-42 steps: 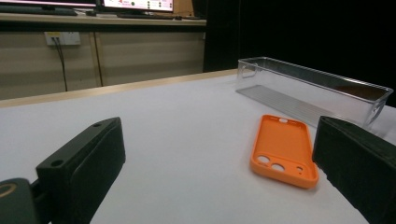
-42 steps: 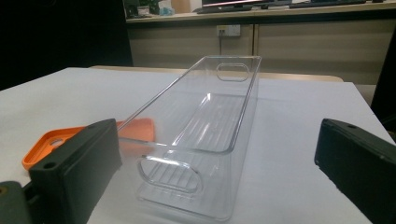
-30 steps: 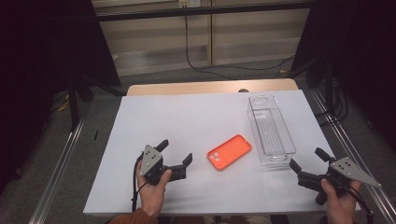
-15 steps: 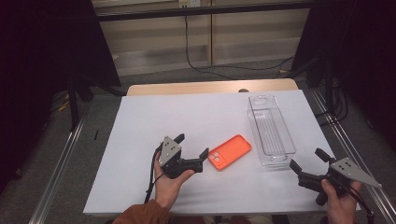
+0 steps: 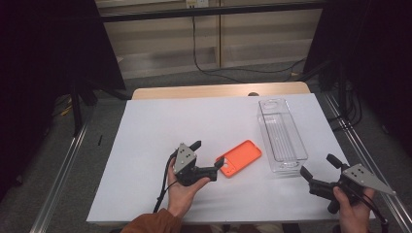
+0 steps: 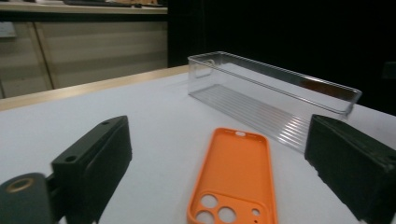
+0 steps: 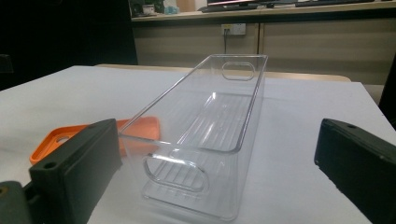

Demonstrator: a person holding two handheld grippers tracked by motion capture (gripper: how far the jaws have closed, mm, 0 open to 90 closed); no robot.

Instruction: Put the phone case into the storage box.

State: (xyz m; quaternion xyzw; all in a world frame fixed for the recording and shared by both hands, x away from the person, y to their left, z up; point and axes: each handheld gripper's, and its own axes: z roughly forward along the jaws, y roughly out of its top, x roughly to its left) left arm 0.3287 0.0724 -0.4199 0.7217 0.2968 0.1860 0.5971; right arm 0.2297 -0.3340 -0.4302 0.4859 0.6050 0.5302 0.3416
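Orange phone case [image 5: 239, 158] lies flat on white tabletop [image 5: 160, 126], camera-cutout end toward me, just left of clear plastic bin [image 5: 282, 133], not touching it as far as I see. L gripper [image 5: 210, 157] sits at case's near-left end, jaws spread w/ that end between them, pads not pressing; jaws have just been closing a bit. R gripper [image 5: 320, 166] rests near bin's near end, jaws spread, holding nothing.
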